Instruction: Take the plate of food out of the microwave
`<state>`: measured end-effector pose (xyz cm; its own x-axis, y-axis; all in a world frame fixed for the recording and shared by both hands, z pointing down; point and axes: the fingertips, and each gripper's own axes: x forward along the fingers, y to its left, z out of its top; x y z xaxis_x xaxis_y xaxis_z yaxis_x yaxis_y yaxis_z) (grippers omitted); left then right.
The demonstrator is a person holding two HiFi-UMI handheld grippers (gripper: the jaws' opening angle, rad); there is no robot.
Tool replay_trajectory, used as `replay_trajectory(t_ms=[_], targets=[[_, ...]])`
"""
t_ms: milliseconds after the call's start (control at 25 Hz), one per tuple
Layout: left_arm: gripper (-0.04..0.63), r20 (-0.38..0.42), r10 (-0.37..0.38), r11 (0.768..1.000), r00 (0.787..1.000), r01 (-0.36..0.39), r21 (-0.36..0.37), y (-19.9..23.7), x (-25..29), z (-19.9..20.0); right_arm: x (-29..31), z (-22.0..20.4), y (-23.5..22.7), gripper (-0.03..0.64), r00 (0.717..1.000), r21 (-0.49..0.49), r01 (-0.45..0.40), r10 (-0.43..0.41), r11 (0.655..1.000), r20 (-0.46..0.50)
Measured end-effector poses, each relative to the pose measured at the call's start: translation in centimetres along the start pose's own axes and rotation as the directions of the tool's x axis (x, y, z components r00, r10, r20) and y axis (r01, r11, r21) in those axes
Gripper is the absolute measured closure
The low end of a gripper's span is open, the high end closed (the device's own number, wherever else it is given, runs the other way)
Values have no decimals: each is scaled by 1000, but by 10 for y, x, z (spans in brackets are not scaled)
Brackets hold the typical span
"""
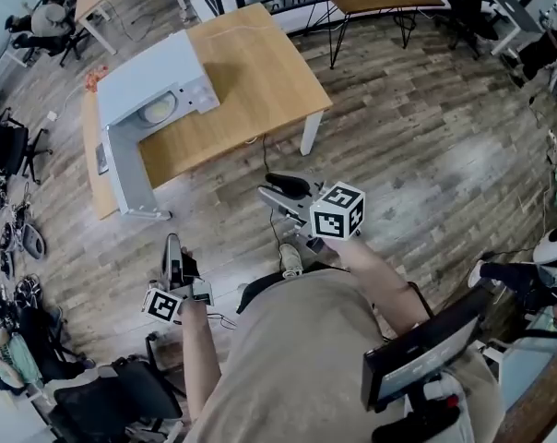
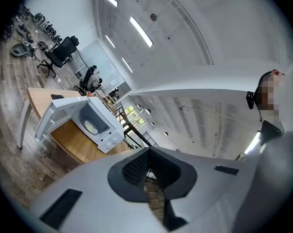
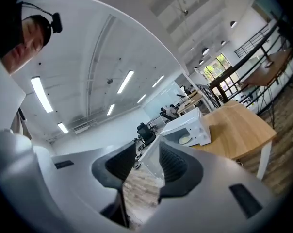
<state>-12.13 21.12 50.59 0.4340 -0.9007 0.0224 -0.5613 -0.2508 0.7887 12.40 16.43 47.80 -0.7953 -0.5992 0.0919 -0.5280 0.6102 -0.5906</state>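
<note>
Inside the open white microwave [image 1: 154, 81] on the wooden table [image 1: 260, 72], the plate of food [image 1: 157, 110] sat. Well apart from it, the left gripper [image 2: 147, 154] had its jaws pressed together, empty; the right gripper [image 3: 146, 144] held its jaws narrowly apart, empty.

No legible text, labels or numbers anywhere.

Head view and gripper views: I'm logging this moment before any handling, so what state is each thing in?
Microwave: on the table, door swung wide open.
Plate of food: inside the microwave.
Left gripper: jaws shut, empty.
Right gripper: jaws apart, empty.
</note>
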Motion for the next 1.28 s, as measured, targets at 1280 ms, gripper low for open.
replay_trajectory(t_ms=[1280], targets=[[591,-9,26,997,1000,-25,66,-7,7,8,-9,11,-43,483,988,147,48,-68,988,138]])
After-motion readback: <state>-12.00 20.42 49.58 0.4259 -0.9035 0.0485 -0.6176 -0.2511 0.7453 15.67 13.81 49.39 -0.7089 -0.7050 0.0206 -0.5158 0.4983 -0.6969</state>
